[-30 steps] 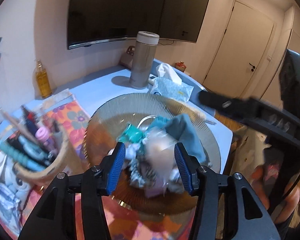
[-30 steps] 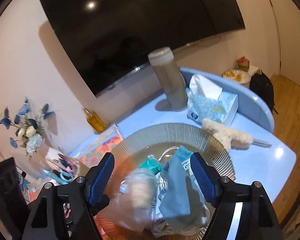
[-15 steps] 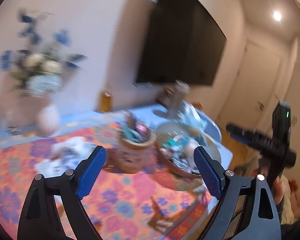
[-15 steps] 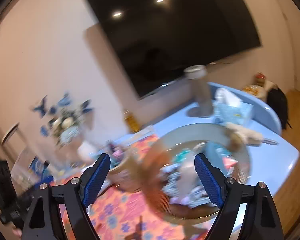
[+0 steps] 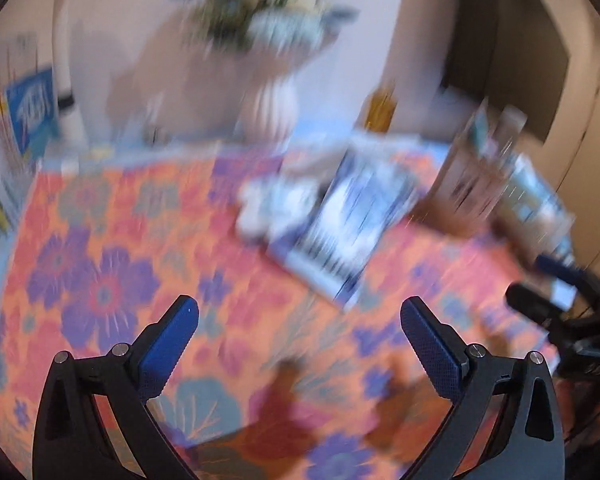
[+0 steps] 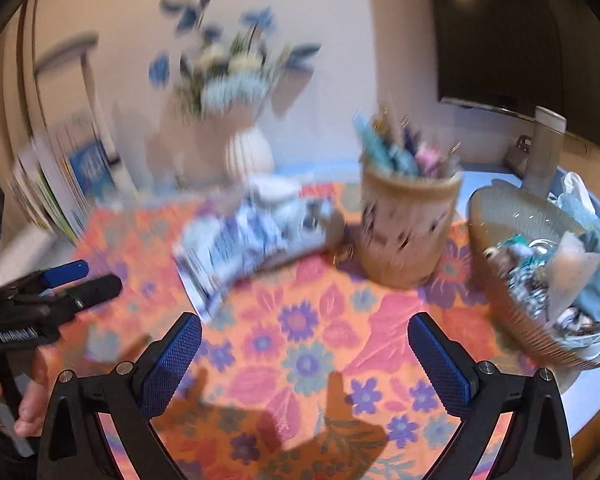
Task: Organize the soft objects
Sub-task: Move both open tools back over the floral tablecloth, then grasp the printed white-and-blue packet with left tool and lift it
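Opening wide and holding nothing, both tongs, left and right, hang over the floral mat; next probably the bowl right of it.

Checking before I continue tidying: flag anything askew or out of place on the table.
The ribbed bowl of soft items overhangs the floral cloth edge, and the blue-white packet lies crooked. Blur hides finer detail.

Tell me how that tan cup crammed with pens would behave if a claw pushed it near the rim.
The pen cup looks tall for its base and loaded above the rim, so it would probably tip rather than slide. The floral cloth under it would likely drag at its base. The pens could spill out.
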`<action>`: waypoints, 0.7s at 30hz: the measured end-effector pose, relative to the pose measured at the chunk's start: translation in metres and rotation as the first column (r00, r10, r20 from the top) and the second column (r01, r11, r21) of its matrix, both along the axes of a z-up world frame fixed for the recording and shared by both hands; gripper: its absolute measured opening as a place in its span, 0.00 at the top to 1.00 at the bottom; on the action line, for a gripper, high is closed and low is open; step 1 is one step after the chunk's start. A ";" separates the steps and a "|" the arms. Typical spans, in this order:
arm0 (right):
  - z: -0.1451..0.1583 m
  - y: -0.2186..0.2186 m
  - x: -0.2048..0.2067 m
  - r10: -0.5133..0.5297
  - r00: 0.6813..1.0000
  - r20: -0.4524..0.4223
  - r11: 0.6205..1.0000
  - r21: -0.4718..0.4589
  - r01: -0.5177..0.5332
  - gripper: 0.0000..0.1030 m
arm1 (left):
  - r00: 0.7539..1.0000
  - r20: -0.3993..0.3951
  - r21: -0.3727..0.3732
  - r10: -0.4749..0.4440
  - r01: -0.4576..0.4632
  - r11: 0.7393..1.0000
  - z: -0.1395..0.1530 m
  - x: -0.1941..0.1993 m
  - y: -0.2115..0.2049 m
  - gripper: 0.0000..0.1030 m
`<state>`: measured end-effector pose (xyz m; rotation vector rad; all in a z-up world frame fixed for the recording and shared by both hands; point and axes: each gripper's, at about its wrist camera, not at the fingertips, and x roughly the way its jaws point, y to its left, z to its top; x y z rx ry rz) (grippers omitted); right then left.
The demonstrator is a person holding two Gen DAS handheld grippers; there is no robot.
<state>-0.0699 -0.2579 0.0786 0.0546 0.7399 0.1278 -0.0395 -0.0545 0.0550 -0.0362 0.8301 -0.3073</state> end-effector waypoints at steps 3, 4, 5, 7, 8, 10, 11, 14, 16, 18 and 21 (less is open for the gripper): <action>-0.017 -0.001 0.009 -0.011 0.999 -0.033 1.000 0.018 0.012 0.00 | 0.999 -0.020 0.007 0.026 -0.026 1.000 -0.019 0.001 0.008 0.02; -0.022 -0.002 0.013 -0.022 0.999 -0.041 1.000 0.019 0.022 0.00 | 0.999 -0.025 0.007 0.036 -0.036 0.999 -0.025 0.003 0.011 0.02; -0.028 -0.004 0.017 -0.033 0.998 -0.052 0.999 0.019 0.034 0.00 | 0.998 -0.049 0.001 0.044 -0.044 0.999 -0.032 0.006 0.013 0.02; -0.041 -0.009 0.025 -0.059 0.995 -0.082 0.998 0.023 0.061 0.00 | 0.993 -0.110 -0.022 0.034 -0.037 0.999 -0.039 0.010 0.017 0.02; -0.044 -0.011 0.026 -0.066 0.994 -0.091 0.997 0.027 0.068 0.00 | 0.993 -0.112 -0.042 0.029 -0.033 0.999 -0.040 0.012 0.019 0.02; -0.060 -0.018 0.031 -0.085 0.986 -0.145 0.994 0.053 0.094 0.00 | 0.992 -0.122 -0.062 0.026 -0.034 0.998 -0.040 0.012 0.022 0.02; -0.064 -0.022 0.033 -0.085 0.980 -0.177 0.991 0.085 0.102 0.00 | 0.991 -0.130 -0.068 0.025 -0.034 0.997 -0.041 0.012 0.021 0.02; -0.061 -0.033 0.031 -0.089 0.985 -0.149 0.984 0.139 0.110 0.00 | 0.992 -0.125 -0.070 0.016 -0.025 0.997 -0.039 0.012 0.020 0.02; -0.062 -0.036 0.033 -0.090 0.979 -0.181 0.983 0.144 0.117 0.00 | 0.994 -0.109 -0.047 0.010 -0.015 0.999 -0.033 0.012 0.014 0.02; -0.056 -0.036 0.037 -0.068 0.971 -0.228 0.981 0.164 0.107 0.00 | 0.998 -0.064 -0.020 -0.019 0.018 1.000 -0.021 0.013 0.004 0.02; -0.044 -0.038 0.046 -0.007 0.965 -0.262 0.952 0.294 0.086 0.00 | 0.998 0.029 0.093 -0.050 0.047 0.995 0.003 0.018 -0.022 0.02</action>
